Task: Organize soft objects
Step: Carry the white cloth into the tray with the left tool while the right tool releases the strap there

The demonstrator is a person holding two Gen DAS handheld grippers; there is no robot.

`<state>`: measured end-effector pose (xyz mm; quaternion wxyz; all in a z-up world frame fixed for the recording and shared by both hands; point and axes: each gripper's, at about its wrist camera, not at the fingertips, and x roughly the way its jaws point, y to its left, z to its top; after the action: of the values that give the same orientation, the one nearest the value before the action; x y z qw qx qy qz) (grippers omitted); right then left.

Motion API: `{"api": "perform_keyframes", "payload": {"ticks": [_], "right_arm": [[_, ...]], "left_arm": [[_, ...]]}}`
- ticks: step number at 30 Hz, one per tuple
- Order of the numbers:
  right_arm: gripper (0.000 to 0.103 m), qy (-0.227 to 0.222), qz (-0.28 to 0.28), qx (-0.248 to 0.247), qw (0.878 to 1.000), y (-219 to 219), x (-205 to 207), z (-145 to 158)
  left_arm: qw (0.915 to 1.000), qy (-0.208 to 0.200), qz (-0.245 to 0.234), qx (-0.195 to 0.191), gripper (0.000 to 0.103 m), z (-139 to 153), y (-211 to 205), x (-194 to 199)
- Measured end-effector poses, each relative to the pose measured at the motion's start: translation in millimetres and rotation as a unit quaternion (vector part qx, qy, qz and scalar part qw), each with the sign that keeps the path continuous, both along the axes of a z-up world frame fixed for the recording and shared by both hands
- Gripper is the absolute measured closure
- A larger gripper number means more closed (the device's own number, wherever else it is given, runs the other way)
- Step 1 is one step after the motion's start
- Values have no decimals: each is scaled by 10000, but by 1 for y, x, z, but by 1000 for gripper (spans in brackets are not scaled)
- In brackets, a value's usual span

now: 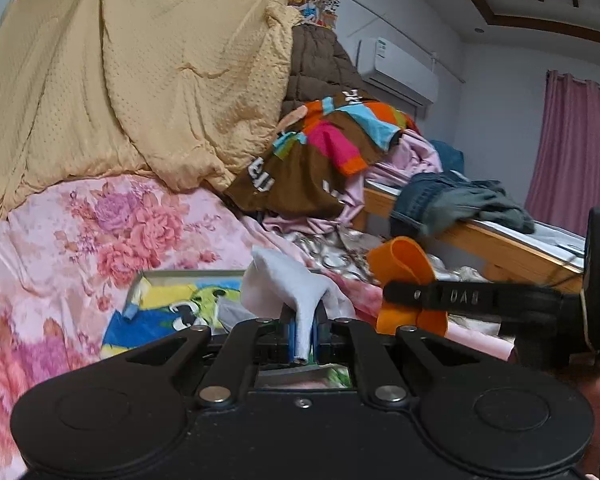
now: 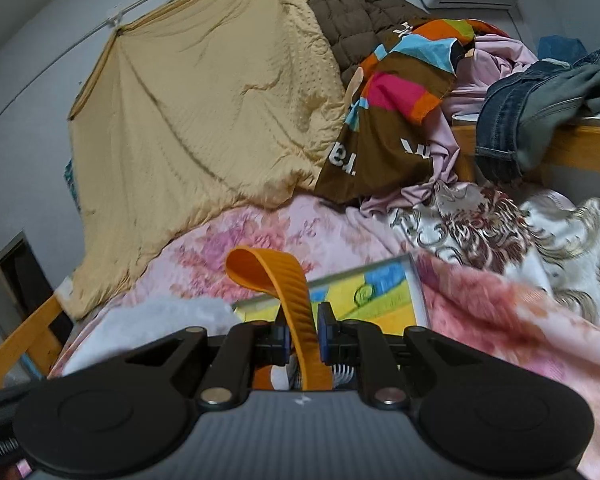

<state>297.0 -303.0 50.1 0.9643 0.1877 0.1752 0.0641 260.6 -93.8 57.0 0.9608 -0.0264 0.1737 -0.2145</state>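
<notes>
My left gripper is shut on a white cloth that stands up from between its blue pads. My right gripper is shut on an orange ribbed cloth strip that curls into a loop above the pads. In the left wrist view the right gripper shows from the side at right, clamped on the orange cloth. In the right wrist view the white cloth shows at lower left. Both hang above a box with a yellow and blue picture on the bed.
A pink floral quilt covers the bed. A yellow blanket hangs behind it. A brown multicoloured cloth, pink clothes and jeans are piled at the wooden bed rail. A patterned cream cloth lies at right.
</notes>
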Motion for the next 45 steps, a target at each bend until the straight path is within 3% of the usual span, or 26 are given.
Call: {"api": "perform_keyframes", "payload": {"ticks": [5,15,31,40,43,45], "right_arm": [[88,36,31,-2,10000,-4,46,-25],[88,690,-255,-6,9973,-22,109,-74],[85,1383,-344,280,9894,-27,128,-93],[72,1431,-310,249,9889,-24,129,-92],[65,1414,-288,236,9892,-25,129,-91],[63,1427,-264,225,9892,-24,129,-91]], "left_arm": [[9998,68,160,50,96,-15,-5,52],[9976,633,215,-151,95,-61,-15,152],[9873,1546,348,74,92,-110,-22,191],[9853,1661,362,185,82,-111,-25,188],[9847,1675,441,176,70,-109,-24,187],[9841,1699,494,153,54,-107,-23,187]]}}
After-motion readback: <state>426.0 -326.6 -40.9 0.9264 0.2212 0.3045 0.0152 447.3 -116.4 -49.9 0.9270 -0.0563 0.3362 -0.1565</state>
